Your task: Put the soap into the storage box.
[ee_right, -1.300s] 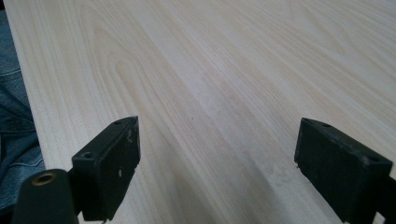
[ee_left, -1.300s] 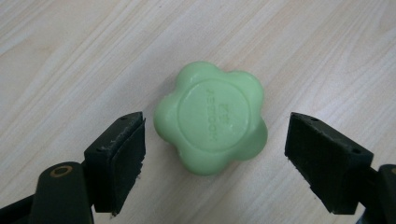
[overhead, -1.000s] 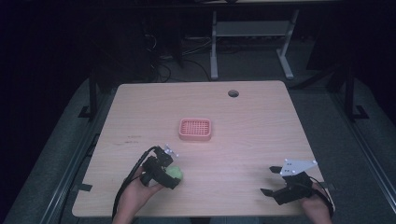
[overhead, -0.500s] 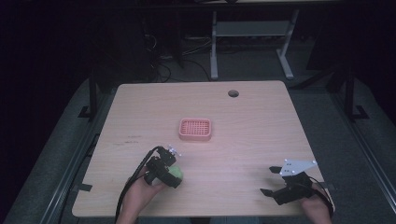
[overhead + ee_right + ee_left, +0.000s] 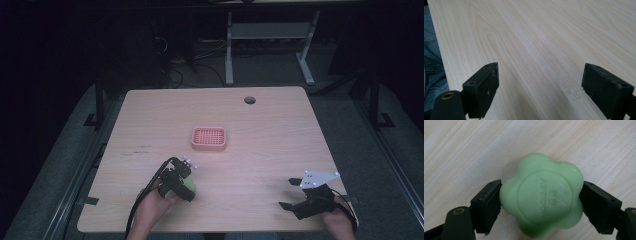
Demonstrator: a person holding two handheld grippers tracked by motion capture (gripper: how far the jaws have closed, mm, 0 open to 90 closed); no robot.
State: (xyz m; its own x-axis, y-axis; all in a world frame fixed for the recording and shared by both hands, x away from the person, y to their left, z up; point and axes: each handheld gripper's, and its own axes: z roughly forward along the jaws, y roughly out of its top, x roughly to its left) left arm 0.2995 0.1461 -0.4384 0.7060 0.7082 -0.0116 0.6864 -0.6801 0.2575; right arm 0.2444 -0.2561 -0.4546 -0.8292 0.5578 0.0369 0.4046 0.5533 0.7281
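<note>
A pale green flower-shaped soap (image 5: 541,200) lies on the wooden table (image 5: 270,145), and both black jaws of my left gripper (image 5: 540,203) press against its sides. In the high view that soap (image 5: 190,185) shows as a green patch under my left gripper (image 5: 184,181) near the table's front left. My right gripper (image 5: 291,194) rests at the front right with its jaws wide apart; in the right gripper view nothing but bare wood lies between the jaws of the right gripper (image 5: 540,82).
A pink slotted soap dish (image 5: 209,138) sits at the table's middle, beyond the left gripper. A round cable hole (image 5: 249,100) is near the far edge. Desk legs and cables stand on the dark floor behind. Blue denim (image 5: 432,65) shows past the table's near edge.
My left gripper has shifted slightly over the green soap, staying in the same front-left spot. The right gripper has not moved.
</note>
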